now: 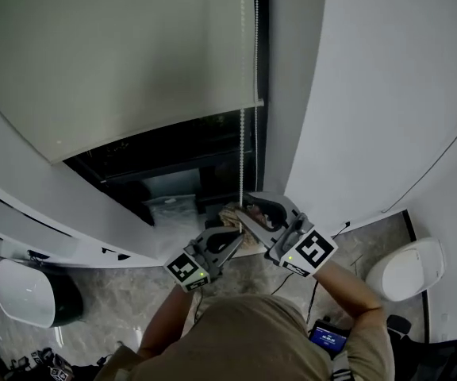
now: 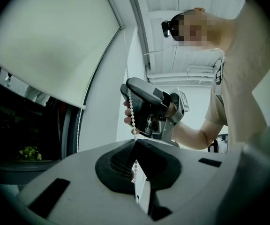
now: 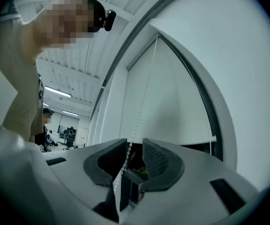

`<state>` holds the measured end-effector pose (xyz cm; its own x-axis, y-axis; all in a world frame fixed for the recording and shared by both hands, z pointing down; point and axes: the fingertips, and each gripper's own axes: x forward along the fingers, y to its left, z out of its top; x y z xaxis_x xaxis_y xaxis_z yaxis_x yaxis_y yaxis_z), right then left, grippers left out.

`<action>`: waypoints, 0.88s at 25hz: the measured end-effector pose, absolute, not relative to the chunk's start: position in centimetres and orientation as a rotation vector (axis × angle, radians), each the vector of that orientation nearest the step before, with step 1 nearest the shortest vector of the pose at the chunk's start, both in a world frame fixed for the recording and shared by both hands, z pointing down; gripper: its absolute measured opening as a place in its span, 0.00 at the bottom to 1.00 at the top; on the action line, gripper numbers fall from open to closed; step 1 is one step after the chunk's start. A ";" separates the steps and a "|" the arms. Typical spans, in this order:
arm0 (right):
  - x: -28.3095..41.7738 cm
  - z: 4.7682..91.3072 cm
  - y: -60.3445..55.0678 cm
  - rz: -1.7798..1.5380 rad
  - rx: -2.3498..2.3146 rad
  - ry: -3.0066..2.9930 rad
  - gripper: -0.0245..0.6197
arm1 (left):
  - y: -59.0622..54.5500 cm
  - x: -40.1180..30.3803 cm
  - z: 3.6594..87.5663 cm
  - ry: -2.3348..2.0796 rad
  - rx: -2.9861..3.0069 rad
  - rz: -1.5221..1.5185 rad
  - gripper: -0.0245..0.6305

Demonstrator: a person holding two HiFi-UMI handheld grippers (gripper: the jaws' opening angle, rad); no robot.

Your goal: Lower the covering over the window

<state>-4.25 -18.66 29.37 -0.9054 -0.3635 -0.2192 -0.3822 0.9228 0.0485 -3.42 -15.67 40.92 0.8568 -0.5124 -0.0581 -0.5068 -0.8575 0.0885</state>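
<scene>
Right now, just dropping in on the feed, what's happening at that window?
A person is working the bead chain of a roller blind with two handheld grippers. The left gripper is clamped shut on the chain. The right gripper, higher up the chain, has its jaws apart, with the chain running between them ungripped. The blind is partway down; a dark strip of window below its bottom edge is uncovered.

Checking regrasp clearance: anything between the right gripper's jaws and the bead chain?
Nothing visible. The bead chain runs through the gap between the open jaws of the right gripper, with no other thing in that gap. The left gripper is shut on the same chain lower down.
</scene>
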 end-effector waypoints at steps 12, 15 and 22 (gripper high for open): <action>-4.4 31.6 -19.0 -0.073 -0.571 2.983 0.05 | -15.4 -6.3 35.8 -0.756 2.948 -0.420 0.33; -4.6 33.4 -18.2 -0.100 -0.545 3.019 0.05 | -17.8 -6.6 28.3 -0.810 3.000 -0.533 0.34; -5.2 33.3 -17.2 -0.086 -0.530 2.977 0.05 | -20.2 -3.6 24.2 -0.857 3.073 -0.287 0.07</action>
